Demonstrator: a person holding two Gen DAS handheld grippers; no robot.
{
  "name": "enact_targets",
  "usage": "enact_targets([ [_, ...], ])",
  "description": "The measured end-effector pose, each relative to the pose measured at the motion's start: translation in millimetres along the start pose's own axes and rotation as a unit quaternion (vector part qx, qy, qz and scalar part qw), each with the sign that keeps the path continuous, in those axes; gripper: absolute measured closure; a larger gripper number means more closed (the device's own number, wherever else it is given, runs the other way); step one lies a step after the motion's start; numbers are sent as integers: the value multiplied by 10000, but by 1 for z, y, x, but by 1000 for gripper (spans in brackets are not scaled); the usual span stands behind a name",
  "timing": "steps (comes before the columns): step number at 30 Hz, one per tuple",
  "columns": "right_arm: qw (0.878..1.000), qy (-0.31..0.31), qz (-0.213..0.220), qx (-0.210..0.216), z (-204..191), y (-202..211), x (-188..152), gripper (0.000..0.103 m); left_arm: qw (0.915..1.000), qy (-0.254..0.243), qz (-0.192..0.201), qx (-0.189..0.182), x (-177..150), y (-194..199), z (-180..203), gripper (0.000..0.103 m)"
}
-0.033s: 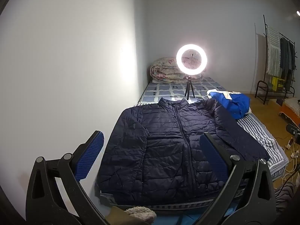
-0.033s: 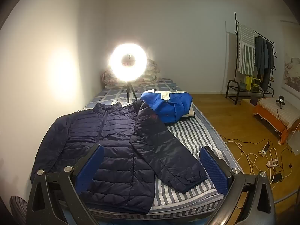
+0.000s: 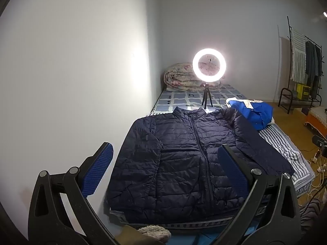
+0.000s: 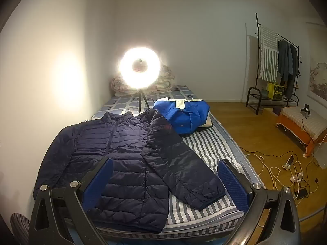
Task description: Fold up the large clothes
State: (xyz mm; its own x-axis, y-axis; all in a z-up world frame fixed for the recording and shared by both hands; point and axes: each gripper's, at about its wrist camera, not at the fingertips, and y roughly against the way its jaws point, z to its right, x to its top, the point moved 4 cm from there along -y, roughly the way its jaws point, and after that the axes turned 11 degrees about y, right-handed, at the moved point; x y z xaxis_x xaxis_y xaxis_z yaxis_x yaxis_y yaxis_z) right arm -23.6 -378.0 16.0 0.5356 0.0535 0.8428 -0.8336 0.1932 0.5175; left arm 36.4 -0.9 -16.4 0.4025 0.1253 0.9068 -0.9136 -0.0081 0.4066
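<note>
A navy quilted jacket [image 3: 179,134] lies flat and zipped on the bed, collar toward the far end. Its left sleeve rests along the body. The right sleeve [image 4: 184,163] stretches diagonally over the striped sheet [image 4: 208,143] toward the bed's right edge. My left gripper [image 3: 165,145] hovers open above the near hem, nothing between its blue pads. In the right wrist view my right gripper [image 4: 165,159] is also open and empty, held above the jacket [image 4: 122,143] and the outstretched sleeve's cuff.
A folded blue jacket [image 4: 186,116] lies beyond the right sleeve. A lit ring light [image 3: 196,65] on a tripod and a rolled quilt [image 3: 179,77] occupy the bed's far end. A wall runs along the bed's left. Cables [image 4: 286,163] and a clothes rack [image 4: 273,61] are on the right.
</note>
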Motion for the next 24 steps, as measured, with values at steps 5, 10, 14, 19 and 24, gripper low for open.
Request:
enact_targets([
  [5, 10000, 4, 16, -14, 0, 0, 0, 0, 9999, 94, 78, -45, -1, 3, -1, 0],
  [10, 10000, 16, 20, -45, 0, 1, 1, 0, 9999, 109, 58, -44, 5, 4, -3, 0],
  [14, 10000, 21, 36, -54, 1, 3, 2, 0, 9999, 91, 56, -27, 11, 5, -6, 0],
  [19, 10000, 18, 47, -41, 0, 3, 1, 0, 9999, 110, 60, -31, 14, 5, -10, 0],
  [24, 10000, 41, 52, -24, -1, 4, 2, 0, 9999, 108, 57, -18, 17, 4, -14, 0],
])
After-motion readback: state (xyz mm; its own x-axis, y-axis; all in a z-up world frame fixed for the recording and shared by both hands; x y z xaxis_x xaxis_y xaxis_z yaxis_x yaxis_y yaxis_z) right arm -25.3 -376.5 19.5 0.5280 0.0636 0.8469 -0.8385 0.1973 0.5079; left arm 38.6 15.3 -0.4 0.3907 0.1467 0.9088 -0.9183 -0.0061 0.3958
